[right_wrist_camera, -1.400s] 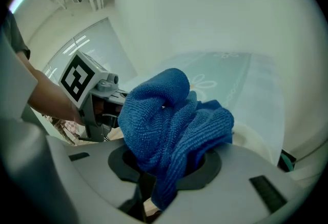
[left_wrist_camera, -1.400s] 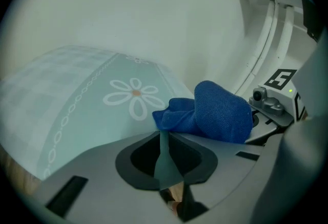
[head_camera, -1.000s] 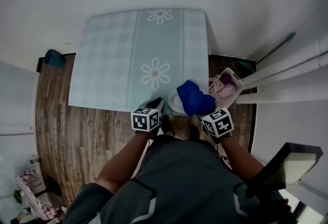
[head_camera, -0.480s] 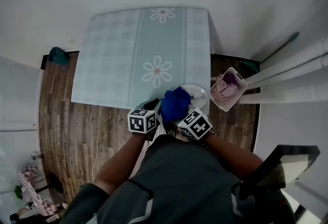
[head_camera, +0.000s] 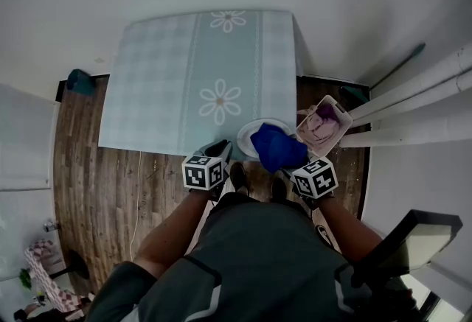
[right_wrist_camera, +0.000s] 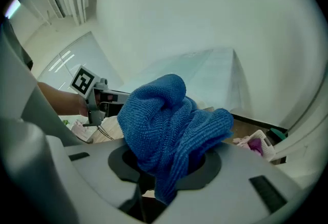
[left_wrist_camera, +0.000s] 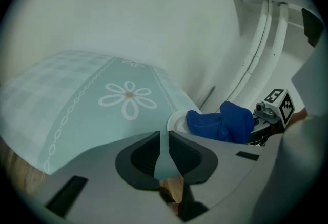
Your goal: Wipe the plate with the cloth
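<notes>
Looking like a home room: flowered tablecloth point(head_camera: 199, 85) covering a table, wood-plank floor point(head_camera: 88, 166) running underneath, laundry basket point(head_camera: 324, 125) sitting nearby.

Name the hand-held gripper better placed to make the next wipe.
Right. The right hand-held gripper is clamped on the cloth, which is bunched over the plate. The left hand-held gripper has no cloth; it seems to pinch the plate's near rim.

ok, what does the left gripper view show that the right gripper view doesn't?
Left gripper view only: the white plate, its rim pinched in the left gripper, and the daisy print on the tablecloth. Right gripper view only: the basket, and the right gripper clamping the blue cloth. Both: the cloth and the tablecloth.
</notes>
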The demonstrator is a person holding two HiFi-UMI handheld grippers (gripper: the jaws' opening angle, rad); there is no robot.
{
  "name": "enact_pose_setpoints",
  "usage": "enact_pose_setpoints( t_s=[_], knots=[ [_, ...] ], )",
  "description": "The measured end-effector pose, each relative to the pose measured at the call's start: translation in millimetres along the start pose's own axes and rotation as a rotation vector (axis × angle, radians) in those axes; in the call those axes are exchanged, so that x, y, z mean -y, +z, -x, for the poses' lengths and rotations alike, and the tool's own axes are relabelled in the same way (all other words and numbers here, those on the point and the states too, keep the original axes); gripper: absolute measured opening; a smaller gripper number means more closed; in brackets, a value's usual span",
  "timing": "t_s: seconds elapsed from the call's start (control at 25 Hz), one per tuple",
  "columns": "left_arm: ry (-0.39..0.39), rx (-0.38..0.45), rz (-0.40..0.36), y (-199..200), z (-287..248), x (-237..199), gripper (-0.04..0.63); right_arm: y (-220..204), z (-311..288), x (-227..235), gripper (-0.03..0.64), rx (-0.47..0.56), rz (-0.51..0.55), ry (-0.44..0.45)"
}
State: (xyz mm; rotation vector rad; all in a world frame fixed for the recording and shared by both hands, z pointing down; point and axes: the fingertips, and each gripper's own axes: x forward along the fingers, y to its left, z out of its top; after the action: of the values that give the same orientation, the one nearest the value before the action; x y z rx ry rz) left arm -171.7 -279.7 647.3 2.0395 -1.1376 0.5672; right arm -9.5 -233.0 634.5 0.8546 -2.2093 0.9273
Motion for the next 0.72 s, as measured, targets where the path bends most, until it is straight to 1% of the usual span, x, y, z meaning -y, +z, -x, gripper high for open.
enact_pose_setpoints(
  t_s=[0.08,0.16,0.28,0.4,0.44,0.52,0.6,0.72],
  knots=[
    [-0.006,0.003,-0.004,2.1,-1.6,3.0,0.06,2.2,12.8,13.8,0.129,0.024,-0.04,-0.035],
    [-0.007,0.01,-0.006,5.1,-3.2,4.4,0.06,13.8,23.9,22.0,0.129,0.059,-0.055,-0.059],
    [-0.014,0.022,-0.006,8.4,-2.9,6.3,0.06,44.5,28.7,25.2,0.129,0.116,-0.023,-0.078],
    [-0.032,0.02,-0.019,8.8,-2.5,11.1,0.044,77.3,13.9,30.3,0.129,0.162,-0.002,-0.094],
    [-0.033,0.02,-0.025,9.3,-2.4,12.0,0.043,83.6,5.3,33.7,0.129,0.162,0.0,-0.1],
    [-0.033,0.025,-0.027,11.1,-1.9,12.6,0.041,84.9,-11.8,41.5,0.129,0.128,0.007,-0.119],
    [-0.034,0.032,-0.021,13.1,-1.0,12.6,0.041,75.9,-19.4,44.5,0.129,0.089,0.012,-0.132],
    [-0.036,0.045,-0.017,15.1,1.5,11.8,0.041,54.0,-15.6,34.7,0.129,0.059,-0.006,-0.113]
  ],
)
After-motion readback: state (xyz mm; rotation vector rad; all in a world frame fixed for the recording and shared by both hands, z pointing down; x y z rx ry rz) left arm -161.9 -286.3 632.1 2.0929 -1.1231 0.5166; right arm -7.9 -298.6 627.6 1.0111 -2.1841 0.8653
